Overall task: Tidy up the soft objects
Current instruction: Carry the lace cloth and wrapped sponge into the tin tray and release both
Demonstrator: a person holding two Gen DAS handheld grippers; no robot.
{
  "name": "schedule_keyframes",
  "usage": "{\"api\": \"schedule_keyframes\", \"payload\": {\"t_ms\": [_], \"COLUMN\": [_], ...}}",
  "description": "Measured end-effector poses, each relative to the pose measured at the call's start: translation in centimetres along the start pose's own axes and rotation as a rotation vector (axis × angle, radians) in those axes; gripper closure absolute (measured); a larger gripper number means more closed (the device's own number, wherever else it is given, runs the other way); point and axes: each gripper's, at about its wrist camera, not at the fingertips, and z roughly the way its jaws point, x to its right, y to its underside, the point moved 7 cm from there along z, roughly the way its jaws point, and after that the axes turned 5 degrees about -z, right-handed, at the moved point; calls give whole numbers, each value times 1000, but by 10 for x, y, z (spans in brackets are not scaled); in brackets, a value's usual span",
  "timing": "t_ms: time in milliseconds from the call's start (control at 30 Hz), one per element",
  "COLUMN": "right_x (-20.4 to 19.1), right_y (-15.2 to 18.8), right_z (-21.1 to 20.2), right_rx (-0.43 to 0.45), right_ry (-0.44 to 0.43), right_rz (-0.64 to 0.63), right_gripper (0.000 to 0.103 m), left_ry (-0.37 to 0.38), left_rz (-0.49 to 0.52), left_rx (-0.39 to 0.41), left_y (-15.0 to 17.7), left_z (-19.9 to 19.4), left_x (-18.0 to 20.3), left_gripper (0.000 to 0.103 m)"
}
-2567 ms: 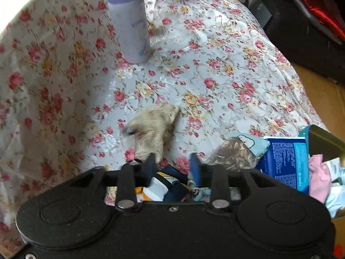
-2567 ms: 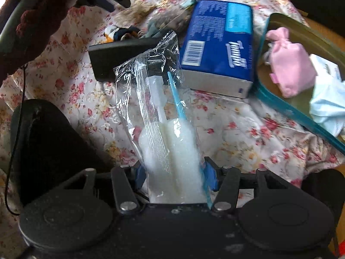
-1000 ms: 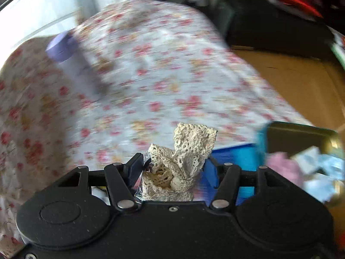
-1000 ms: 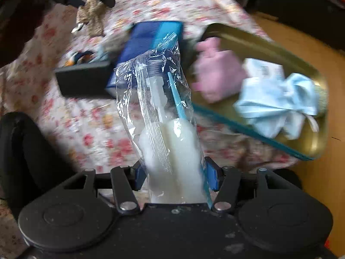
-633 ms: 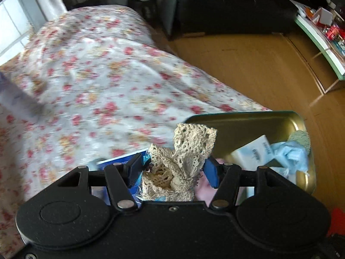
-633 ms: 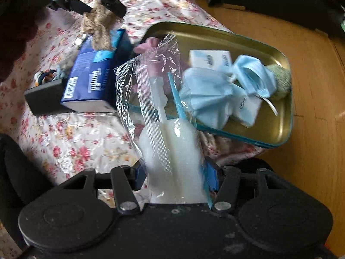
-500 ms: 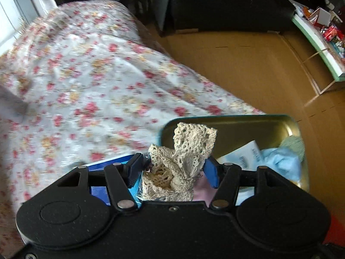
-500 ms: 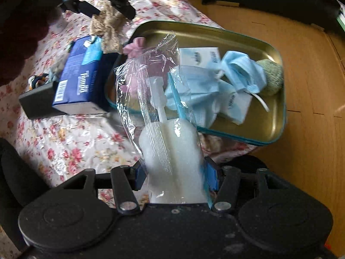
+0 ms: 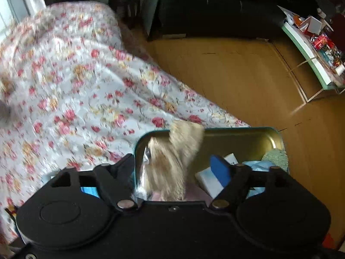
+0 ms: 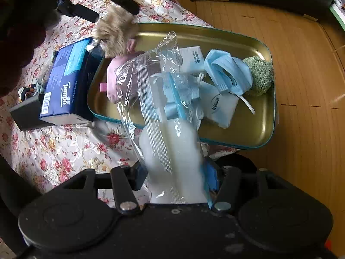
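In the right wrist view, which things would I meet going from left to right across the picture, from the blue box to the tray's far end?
Blue tissue box → pink pouch → blue face mask → green scrubber.

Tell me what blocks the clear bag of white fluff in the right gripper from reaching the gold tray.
Nothing visible blocks the clear plastic bag of white fluff, clamped in the right gripper, from the gold metal tray. The tray's near strip is bare; blue face masks and a pink cloth pouch fill its middle.

Glossy metal tray (image 10: 266, 127), crinkly clear plastic bag (image 10: 151, 82), matt floral cloth (image 9: 64, 90).
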Motion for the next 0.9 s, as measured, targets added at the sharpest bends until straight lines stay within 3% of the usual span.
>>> {"api": "schedule_keyframes", "payload": {"t_ms": [333, 633, 900], "right_x": [0, 16, 48], "right_y": [-13, -58, -86], "right_z": [-11, -6, -6], "right_rx": [43, 70, 30], "right_ry": [4, 33, 95], "right_rz": [18, 50, -53], "right_gripper": [48, 48, 48], "left_ry": [-21, -89, -142], "left_rz": [71, -1, -46], "left_rx": [52, 74, 96], "left_y": [-4, 31, 72], "left_z": [-33, -67, -81], "left_x": [17, -35, -76], "left_gripper": [28, 28, 28]}}
